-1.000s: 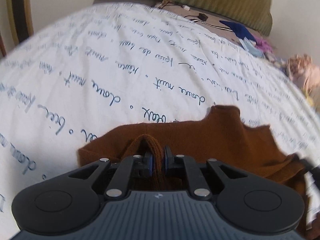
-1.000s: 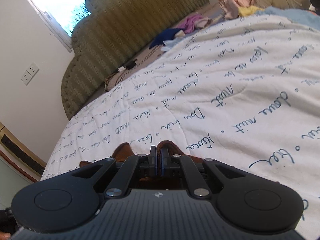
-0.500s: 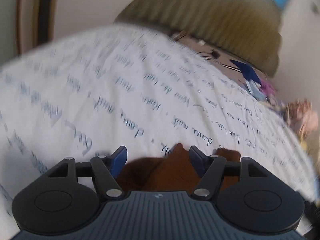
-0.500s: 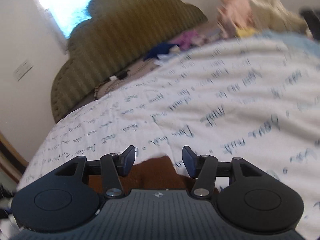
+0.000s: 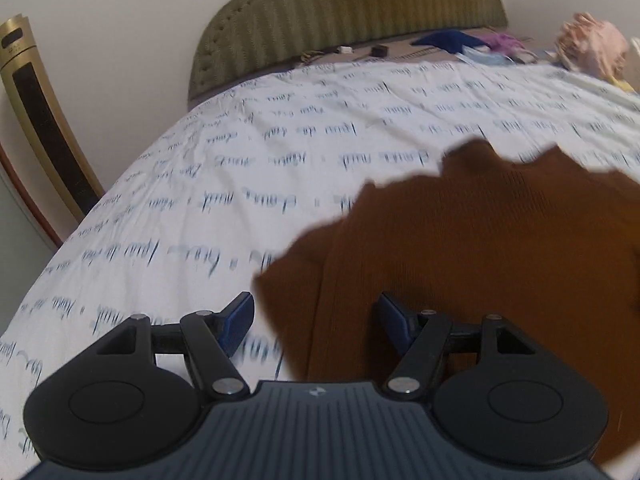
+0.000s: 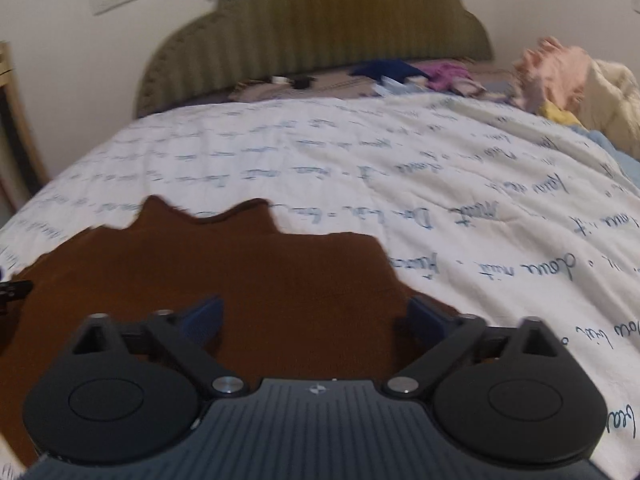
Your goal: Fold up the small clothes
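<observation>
Holding both tools spread with nothing clamped — the left tool (image 5: 316,316) just opened, the right tool (image 6: 316,320) just opening wider — we see the brown garment (image 6: 248,280) lying flat on the script-printed bedspread (image 6: 400,160), the green headboard (image 6: 320,28) beyond.

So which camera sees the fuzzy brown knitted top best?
The right wrist view: the brown knitted top lies spread across the picture, with its wavy far edge and right side showing. The left wrist view shows only the brown knitted top's left part, cut off at the picture's right edge.
</observation>
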